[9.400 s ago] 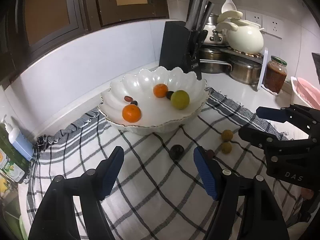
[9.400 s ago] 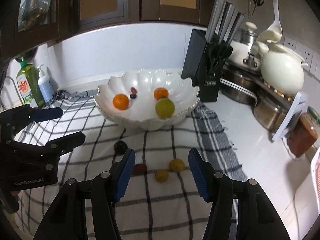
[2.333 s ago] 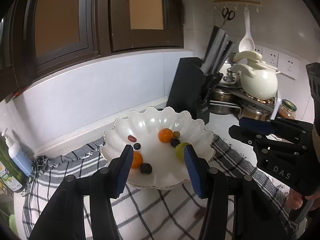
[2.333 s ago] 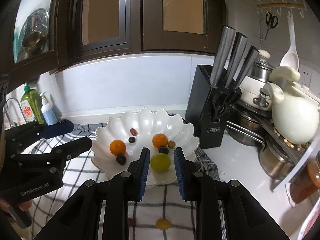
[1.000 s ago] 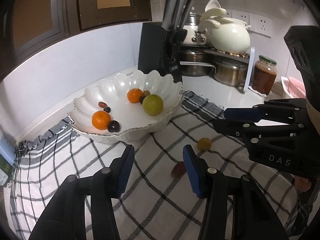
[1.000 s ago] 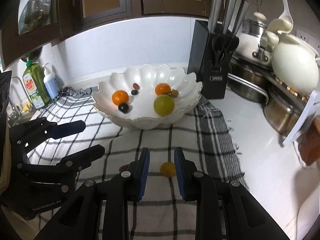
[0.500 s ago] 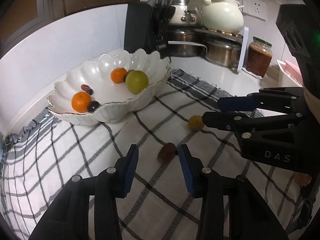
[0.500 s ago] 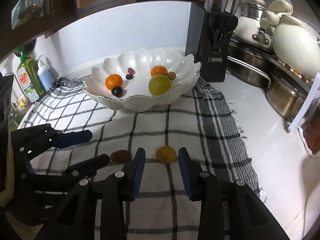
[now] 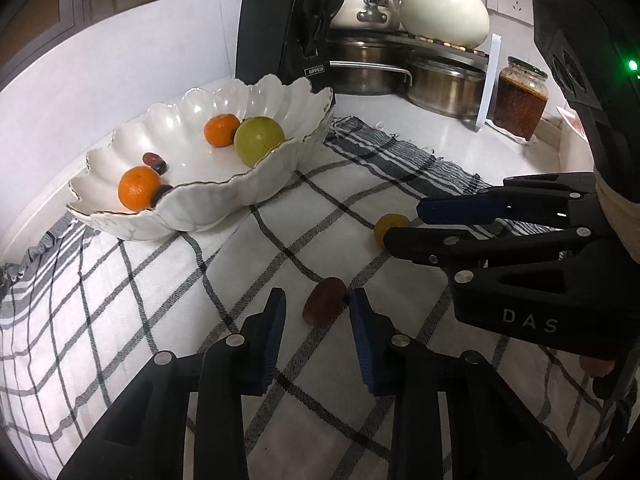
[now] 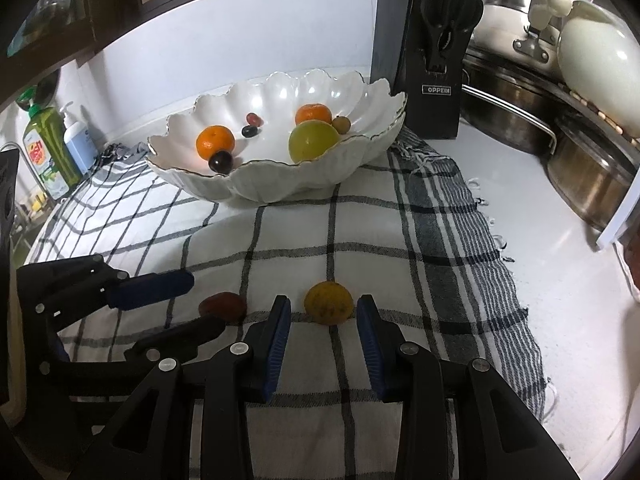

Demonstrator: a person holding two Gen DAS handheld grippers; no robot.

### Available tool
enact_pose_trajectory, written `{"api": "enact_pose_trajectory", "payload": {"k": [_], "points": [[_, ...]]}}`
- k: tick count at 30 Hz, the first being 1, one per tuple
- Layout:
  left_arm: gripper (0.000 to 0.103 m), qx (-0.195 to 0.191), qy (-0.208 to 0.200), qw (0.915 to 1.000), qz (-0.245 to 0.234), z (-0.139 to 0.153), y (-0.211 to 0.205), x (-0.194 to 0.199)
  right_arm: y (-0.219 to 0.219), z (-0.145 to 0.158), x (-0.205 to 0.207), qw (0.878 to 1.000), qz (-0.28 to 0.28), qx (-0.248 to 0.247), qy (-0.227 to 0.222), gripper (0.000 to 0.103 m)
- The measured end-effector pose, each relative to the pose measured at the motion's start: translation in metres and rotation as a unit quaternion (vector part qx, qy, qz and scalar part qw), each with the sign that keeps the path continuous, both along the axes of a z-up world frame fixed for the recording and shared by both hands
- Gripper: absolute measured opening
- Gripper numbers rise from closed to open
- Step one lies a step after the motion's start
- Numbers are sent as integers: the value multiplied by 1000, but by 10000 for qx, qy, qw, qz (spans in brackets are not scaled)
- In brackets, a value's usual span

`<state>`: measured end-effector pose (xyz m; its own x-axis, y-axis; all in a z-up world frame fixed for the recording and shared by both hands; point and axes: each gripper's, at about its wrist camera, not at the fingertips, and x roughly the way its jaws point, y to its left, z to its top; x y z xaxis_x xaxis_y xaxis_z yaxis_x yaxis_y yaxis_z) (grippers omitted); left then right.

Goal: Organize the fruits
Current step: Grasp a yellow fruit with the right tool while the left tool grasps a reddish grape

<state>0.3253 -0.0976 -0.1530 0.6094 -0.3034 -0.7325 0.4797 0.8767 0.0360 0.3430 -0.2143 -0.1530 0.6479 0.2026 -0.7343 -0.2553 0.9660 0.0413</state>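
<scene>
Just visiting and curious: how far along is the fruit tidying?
Mostly done: oranges, a green fruit and small dark fruits sit in the scalloped white bowl. Left gripper straddles the reddish-brown fruit, right gripper the small yellow fruit; neither is gripped yet.

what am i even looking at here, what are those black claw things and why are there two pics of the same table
The black claws are two hand-held grippers; a person holds one in each hand, with no robot arm. Each carries a fisheye camera looking along its fingers, hence two pictures of one counter.

In the left camera's picture, the left gripper is open around a dark red fruit on the checked cloth. In the right camera's picture, the right gripper is open around a yellow fruit. Neither fruit is gripped yet.

Behind sits a white scalloped bowl holding oranges, a green fruit and small dark ones. Each gripper also shows in the other's picture.
</scene>
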Motion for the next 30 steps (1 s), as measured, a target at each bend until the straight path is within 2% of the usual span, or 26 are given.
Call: {"api": "enact_pose_trajectory", "payload": {"k": [15, 17, 30], "points": [[23, -15, 170, 9998, -79, -9, -4, 8, 1, -13, 13, 9998, -31, -19, 190, 34], [22, -18, 171, 9998, -81, -10, -4, 9, 1, -14, 13, 9998, -47, -38, 199, 30], [20, -257, 90, 9996, 99, 4, 5, 8, 3, -9, 7, 9999, -37, 9, 131, 30]]}}
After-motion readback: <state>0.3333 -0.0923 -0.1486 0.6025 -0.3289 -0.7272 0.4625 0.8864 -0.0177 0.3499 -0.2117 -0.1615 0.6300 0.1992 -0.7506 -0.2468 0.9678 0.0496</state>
